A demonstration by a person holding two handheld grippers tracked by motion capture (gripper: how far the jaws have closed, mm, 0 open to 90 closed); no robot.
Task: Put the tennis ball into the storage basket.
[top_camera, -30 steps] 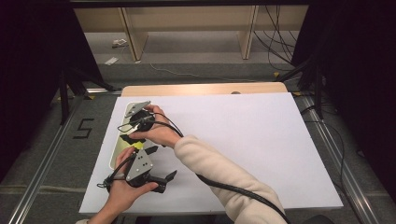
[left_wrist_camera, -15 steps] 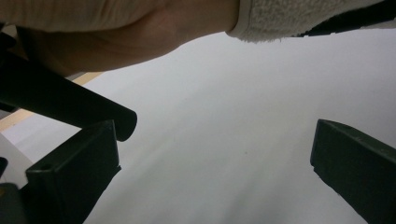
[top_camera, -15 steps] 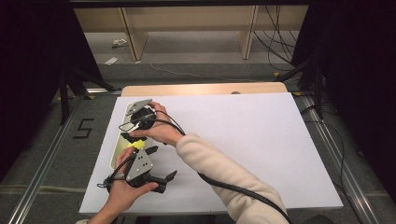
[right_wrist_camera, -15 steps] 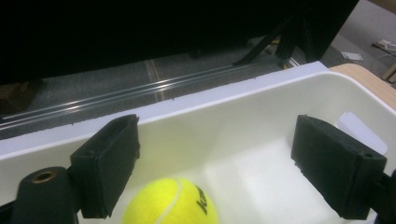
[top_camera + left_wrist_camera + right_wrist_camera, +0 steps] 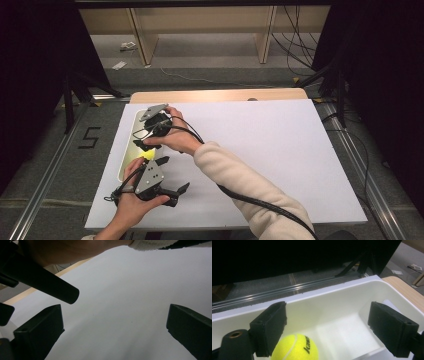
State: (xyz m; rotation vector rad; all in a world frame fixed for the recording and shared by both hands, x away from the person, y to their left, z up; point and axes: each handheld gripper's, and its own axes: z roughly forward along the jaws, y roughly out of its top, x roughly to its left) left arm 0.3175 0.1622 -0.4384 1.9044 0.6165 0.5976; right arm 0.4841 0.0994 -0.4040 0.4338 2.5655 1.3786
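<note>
Right half of the tabletop (image 5: 280, 150) is lying bare, w/ wide room to pass. At the left edge the white bin (image 5: 131, 131) is taking up the strip; its walls are boxing in the tennis ball (image 5: 295, 348), leaving access from above. Right gripper (image 5: 150, 131) is hanging over the bin, jaws spread. Left gripper (image 5: 172, 192) and the crossing right forearm (image 5: 235, 175) are crowding the near-left corner.

Dim surrounds, bright tabletop, soft shadows
</note>
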